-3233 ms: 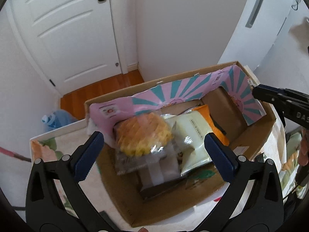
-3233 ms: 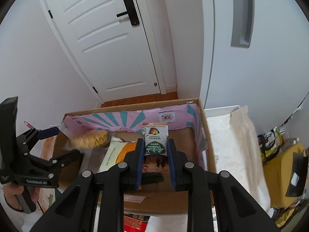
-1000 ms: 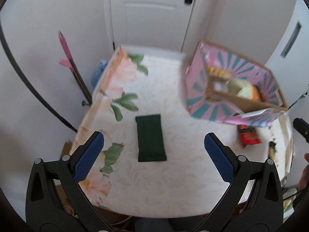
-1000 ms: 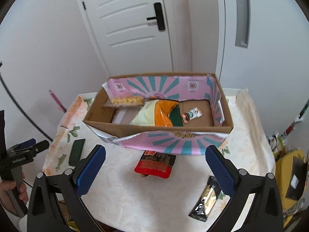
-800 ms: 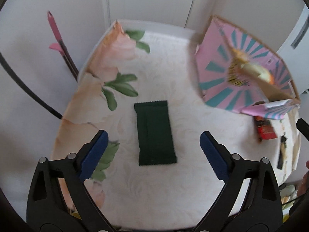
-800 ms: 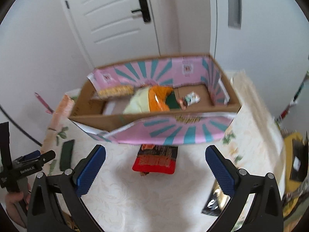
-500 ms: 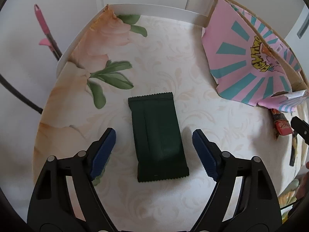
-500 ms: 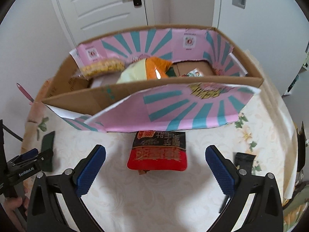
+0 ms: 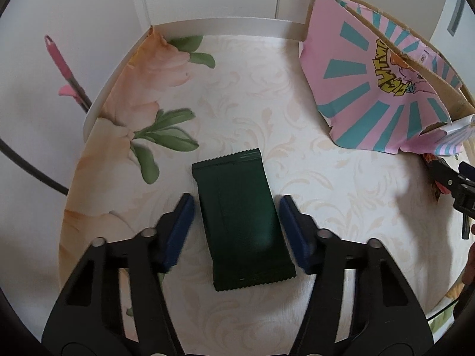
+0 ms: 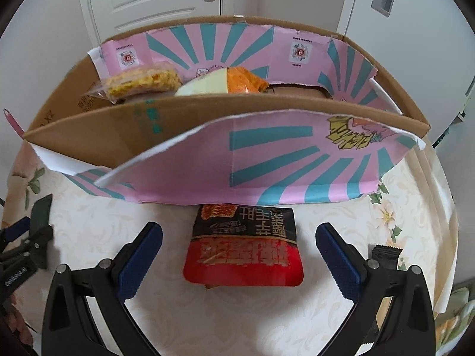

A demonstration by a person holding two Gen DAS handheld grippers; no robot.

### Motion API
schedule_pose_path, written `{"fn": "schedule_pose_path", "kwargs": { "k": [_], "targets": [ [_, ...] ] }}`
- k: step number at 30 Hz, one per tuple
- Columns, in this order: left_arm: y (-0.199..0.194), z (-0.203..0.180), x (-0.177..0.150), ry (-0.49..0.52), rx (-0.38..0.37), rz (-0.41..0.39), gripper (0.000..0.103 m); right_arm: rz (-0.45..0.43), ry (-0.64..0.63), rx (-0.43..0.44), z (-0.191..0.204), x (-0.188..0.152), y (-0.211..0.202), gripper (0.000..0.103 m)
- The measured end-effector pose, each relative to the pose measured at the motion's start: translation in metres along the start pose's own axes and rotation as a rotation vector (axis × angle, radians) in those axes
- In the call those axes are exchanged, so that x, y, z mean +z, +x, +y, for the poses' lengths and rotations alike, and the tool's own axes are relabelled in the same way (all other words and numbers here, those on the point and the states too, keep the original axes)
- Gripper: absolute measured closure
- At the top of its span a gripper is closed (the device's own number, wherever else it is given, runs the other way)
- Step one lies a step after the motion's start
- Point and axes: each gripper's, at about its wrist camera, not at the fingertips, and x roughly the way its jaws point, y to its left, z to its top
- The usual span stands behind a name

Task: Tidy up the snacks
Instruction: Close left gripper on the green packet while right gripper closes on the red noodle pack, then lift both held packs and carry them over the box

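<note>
A dark green snack packet [image 9: 242,219] lies flat on the floral tablecloth. My left gripper [image 9: 236,207] is open and low over it, one blue pad on each side of the packet, close to its edges. A red and black snack bag [image 10: 245,246] lies on the cloth just in front of the cardboard box [image 10: 207,109] with pink and teal flaps. My right gripper [image 10: 239,243] is wide open and empty, its pads either side of the red bag with room to spare. The box holds a yellow snack bag [image 10: 142,81] and an orange and cream bag [image 10: 225,81].
A black packet [image 10: 386,255] lies at the right of the cloth, partly behind my right finger. The box's pink flap [image 9: 365,89] stands at the right of the left wrist view. White doors are behind the table. A pink-handled stick [image 9: 63,71] leans at the left.
Both grippers left the box and came down to the table. My left gripper lowered over the green packet and narrowed around it. My right gripper let go of its small packet and moved close to the red bag.
</note>
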Motion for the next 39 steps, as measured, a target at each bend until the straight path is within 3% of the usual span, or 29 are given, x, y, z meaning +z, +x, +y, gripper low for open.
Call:
{"fn": "schedule_pose_path", "kwargs": {
  "k": [4, 10, 15, 18, 22, 30, 39],
  "targets": [
    [0.001, 0.003, 0.002, -0.015, -0.005, 0.007, 0.058, 0.012, 0.013, -0.003, -0.003, -0.001, 0.005, 0.000],
    [0.001, 0.010, 0.004, -0.081, -0.048, 0.009, 0.059, 0.028, 0.021, 0.007, -0.007, 0.002, 0.013, 0.000],
    [0.001, 0.007, 0.002, -0.077, -0.047, 0.010, 0.059, 0.048, 0.030, 0.038, -0.013, 0.002, 0.024, 0.000],
    [-0.002, 0.004, 0.000, -0.082, -0.051, 0.012, 0.059, 0.056, 0.015, 0.036, -0.014, 0.004, 0.030, 0.007],
    [-0.007, 0.003, 0.000, -0.088, -0.052, 0.006, 0.059, 0.057, -0.002, 0.052, -0.017, 0.008, 0.038, 0.028],
    [-0.022, -0.003, 0.000, -0.081, -0.049, -0.016, 0.059, 0.040, -0.010, 0.082, -0.021, 0.008, 0.033, 0.029],
    [-0.059, -0.022, 0.005, -0.074, -0.048, -0.074, 0.059, -0.019, 0.007, 0.119, -0.040, 0.005, -0.001, 0.029]
  ]
}}
